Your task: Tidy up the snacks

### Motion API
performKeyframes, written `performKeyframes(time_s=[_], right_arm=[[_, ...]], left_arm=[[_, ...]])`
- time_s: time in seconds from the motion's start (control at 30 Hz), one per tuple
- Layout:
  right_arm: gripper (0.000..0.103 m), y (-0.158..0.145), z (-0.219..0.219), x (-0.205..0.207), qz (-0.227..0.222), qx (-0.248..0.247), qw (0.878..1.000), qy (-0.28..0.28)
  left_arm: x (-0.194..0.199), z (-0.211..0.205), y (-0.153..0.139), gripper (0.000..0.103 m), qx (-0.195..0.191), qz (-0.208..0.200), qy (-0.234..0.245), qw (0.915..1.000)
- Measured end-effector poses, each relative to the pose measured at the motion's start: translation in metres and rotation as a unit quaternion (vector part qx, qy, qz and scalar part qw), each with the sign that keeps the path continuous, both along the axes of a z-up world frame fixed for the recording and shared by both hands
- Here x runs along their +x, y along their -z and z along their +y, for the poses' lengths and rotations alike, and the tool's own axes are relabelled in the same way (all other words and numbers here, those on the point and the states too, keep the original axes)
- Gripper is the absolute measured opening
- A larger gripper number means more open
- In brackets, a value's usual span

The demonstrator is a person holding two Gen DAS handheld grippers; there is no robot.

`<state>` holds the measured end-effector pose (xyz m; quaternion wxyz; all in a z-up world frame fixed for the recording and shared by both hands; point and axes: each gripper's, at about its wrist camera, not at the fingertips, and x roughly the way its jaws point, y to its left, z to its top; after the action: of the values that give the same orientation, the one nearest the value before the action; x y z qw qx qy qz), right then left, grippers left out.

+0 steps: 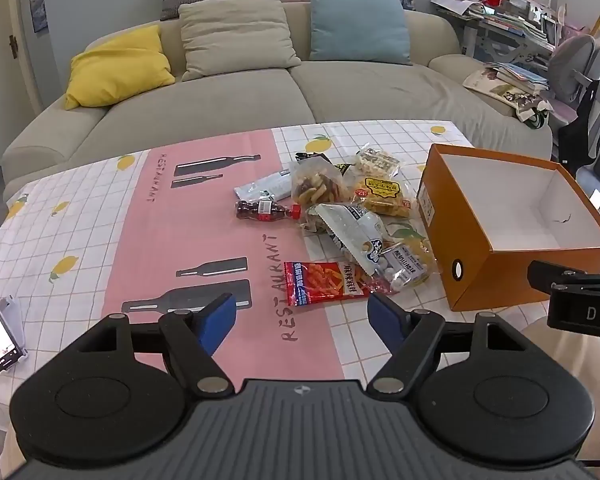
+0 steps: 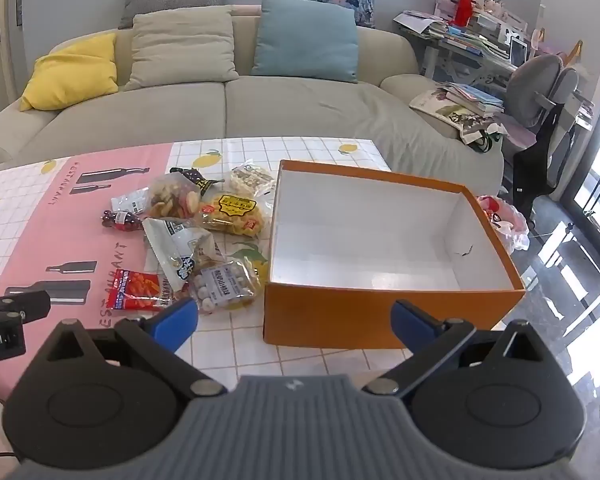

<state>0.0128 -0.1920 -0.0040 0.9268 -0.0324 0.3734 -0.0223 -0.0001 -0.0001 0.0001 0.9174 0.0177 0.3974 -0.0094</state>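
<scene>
— On the table, what lay in front of you?

— A heap of snack packets (image 1: 352, 216) sat on the chequered cloth (image 1: 80, 216) with the pink strip, just left of an orange box (image 2: 380, 316) whose white inside held nothing. Nearest me was a red packet (image 1: 322, 282), flat on the pink strip's edge. Beside it, towards the box, lay a clear bag of pale round sweets (image 2: 224, 284), and a white crinkled bag (image 1: 348, 228) leaned over both. Farther back were a yellow-labelled bag (image 2: 232, 210), a clear bag of mixed crisps (image 1: 318, 188) and a small dark bottle with a red cap (image 1: 266, 210) lying on its side.

— And your fingers?

— My left gripper (image 1: 300, 316) hung above the cloth with its blue pads spread wide, nothing between them; the red packet lay just beyond the tips, untouched. My right gripper (image 2: 296, 320) was spread just as wide and bare, poised before the near wall of the box.

— Anything else on the table?

— A phone on a stand (image 1: 0, 332) stood at the far left edge. A sofa (image 1: 260, 92) with cushions filled the room behind.
</scene>
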Motion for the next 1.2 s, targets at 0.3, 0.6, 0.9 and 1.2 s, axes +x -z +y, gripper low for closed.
performKeyframes(time_s=[0.3, 0.6, 0.9, 1.2], right_arm=[[0.100, -0.0008, -0.0014, -0.0004, 0.000, -0.003, 1.000, 0.006], [0.100, -0.0006, 0.0016, -0.0028, 0.001, -0.006, 1.000, 0.003], [0.100, -0.0008, 0.0020, -0.0023, 0.002, -0.007, 1.000, 0.005], [0.100, -0.0009, 0.0021, -0.0037, 0.007, -0.009, 1.000, 0.005]], left_arm=[[0.0000, -0.0007, -0.0004, 0.088, -0.001, 0.002, -0.001, 1.0000], [-0.0018, 0.0043, 0.0031, 0.088, -0.003, 0.004, -0.001, 1.0000], [-0.0045, 0.0057, 0.0054, 0.088, -0.004, 0.006, -0.001, 1.0000], [-0.0030, 0.0020, 0.0047, 0.088, -0.007, 0.007, -0.002, 0.9999]])
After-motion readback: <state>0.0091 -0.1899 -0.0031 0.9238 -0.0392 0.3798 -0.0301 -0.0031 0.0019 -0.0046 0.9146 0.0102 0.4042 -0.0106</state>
